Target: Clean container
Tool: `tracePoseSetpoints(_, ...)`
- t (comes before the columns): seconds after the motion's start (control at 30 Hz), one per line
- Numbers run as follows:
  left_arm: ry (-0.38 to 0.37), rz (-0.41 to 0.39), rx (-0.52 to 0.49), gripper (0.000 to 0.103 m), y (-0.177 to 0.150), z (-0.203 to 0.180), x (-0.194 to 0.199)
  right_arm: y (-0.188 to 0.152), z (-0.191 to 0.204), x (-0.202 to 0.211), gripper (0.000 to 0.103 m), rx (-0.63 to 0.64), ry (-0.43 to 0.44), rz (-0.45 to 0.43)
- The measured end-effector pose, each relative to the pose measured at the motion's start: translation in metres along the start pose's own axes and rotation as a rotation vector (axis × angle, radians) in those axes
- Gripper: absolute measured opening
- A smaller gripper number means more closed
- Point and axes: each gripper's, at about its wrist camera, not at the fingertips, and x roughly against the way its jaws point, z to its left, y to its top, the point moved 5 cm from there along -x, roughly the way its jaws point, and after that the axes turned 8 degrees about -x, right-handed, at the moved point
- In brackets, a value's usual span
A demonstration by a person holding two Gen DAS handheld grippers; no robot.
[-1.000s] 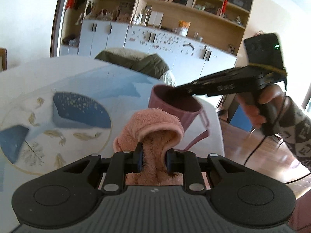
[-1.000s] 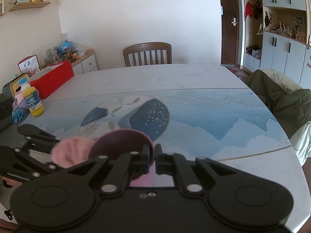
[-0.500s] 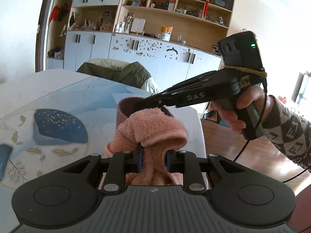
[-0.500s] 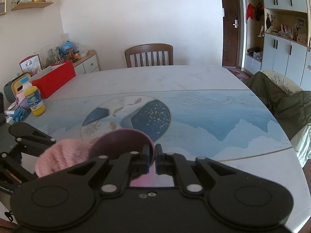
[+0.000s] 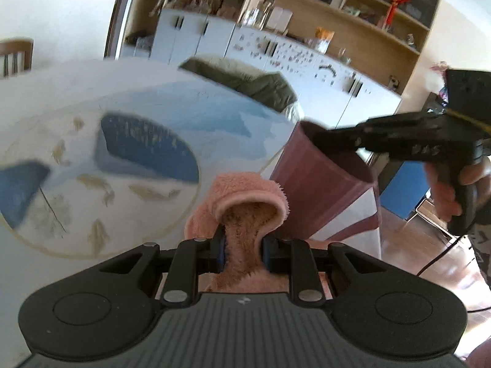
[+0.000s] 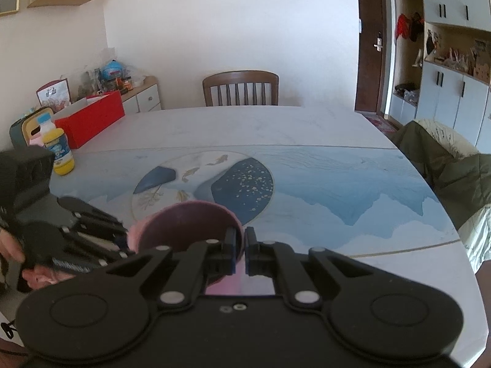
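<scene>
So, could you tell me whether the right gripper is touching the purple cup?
Touching: in the right wrist view the right gripper pinches the purple cup by its rim.

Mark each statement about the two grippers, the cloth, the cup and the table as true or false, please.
1. The left gripper holds a pink cloth. True.
2. The right gripper is open and empty. False: it is shut on the rim of the purple cup.
3. The cloth is stuffed deep inside the cup. False: it is outside, beside the cup's wall.
4. A yellow bottle stands on the table. True.
5. The cup lies on its side on the table. False: it is held up, tilted.
</scene>
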Motion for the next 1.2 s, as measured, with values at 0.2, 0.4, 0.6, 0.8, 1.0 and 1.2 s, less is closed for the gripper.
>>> tracePoseSetpoints(0.2, -0.128, -0.122, -0.117, 0.022, 0.013, -0.02, 0.032, -0.003, 0.0, 0.003, 0.005, 0.019, 0.042, -0.004)
tracePoseSetpoints(0.4, -0.165, -0.11, -0.125, 0.022, 0.017, -0.017, 0.021, -0.004, 0.001, 0.005, 0.005, 0.037, 0.05, -0.007)
tracePoseSetpoints(0.6, -0.144, -0.028, -0.096, 0.022, 0.003, -0.006, -0.001, -0.003, 0.004, 0.004, 0.005, 0.051, 0.053, -0.005)
tracePoseSetpoints(0.8, -0.115, 0.01, -0.101, 0.021, -0.004, 0.0, -0.003, -0.002, 0.001, 0.003, 0.005, 0.031, 0.058, -0.008)
tracePoseSetpoints(1.0, -0.271, -0.082, -0.217, 0.022, -0.001, -0.025, 0.034, -0.002, -0.003, 0.002, 0.005, 0.01, 0.05, -0.008)
tracePoseSetpoints(1.2, -0.288, -0.076, -0.259, 0.022, -0.003, -0.046, 0.025, -0.002, -0.001, 0.001, 0.005, 0.007, 0.074, -0.012)
